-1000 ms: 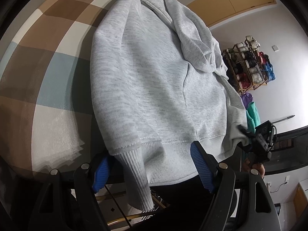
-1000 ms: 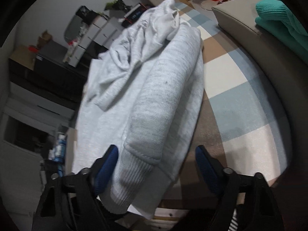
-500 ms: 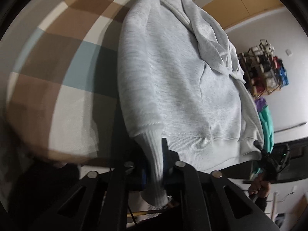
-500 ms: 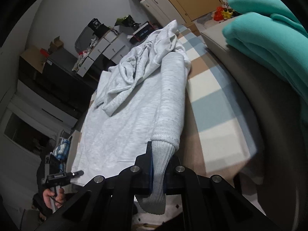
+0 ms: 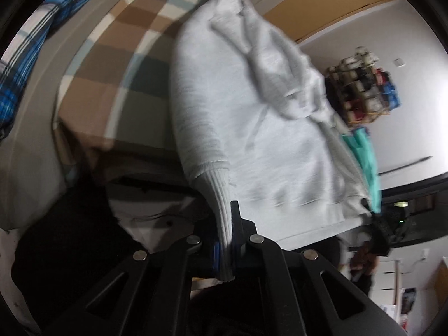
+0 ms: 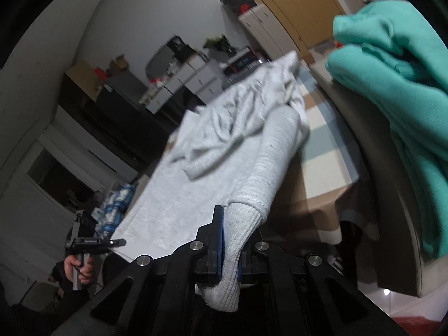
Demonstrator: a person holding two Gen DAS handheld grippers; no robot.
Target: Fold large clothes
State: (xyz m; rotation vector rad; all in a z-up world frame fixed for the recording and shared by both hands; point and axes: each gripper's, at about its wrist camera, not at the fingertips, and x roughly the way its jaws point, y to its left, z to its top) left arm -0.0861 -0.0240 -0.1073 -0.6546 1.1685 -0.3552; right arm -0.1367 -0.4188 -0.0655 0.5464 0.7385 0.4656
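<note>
A light grey hooded sweatshirt [image 5: 252, 128] lies spread on a checked cloth [image 5: 117, 64], hood at the far end. My left gripper [image 5: 225, 249] is shut on the ribbed cuff [image 5: 221, 210] of one sleeve and holds it lifted off the cloth. In the right wrist view the sweatshirt [image 6: 196, 173] stretches away from me. My right gripper [image 6: 231, 249] is shut on the ribbed cuff [image 6: 240, 224] of the other sleeve, also lifted. Each view shows the other gripper at the far side of the hem.
A teal garment [image 6: 397, 84] lies on a grey cushion [image 6: 364, 168] at the right. A blue striped cloth [image 5: 25, 56] lies at the left. A rack of small items [image 5: 364, 89] stands by the wall. Cabinets [image 6: 182, 81] stand behind the table.
Both grippers closed on the sleeve cuffs a second ago and have since lifted them and pulled back; both views are blurred by motion.
</note>
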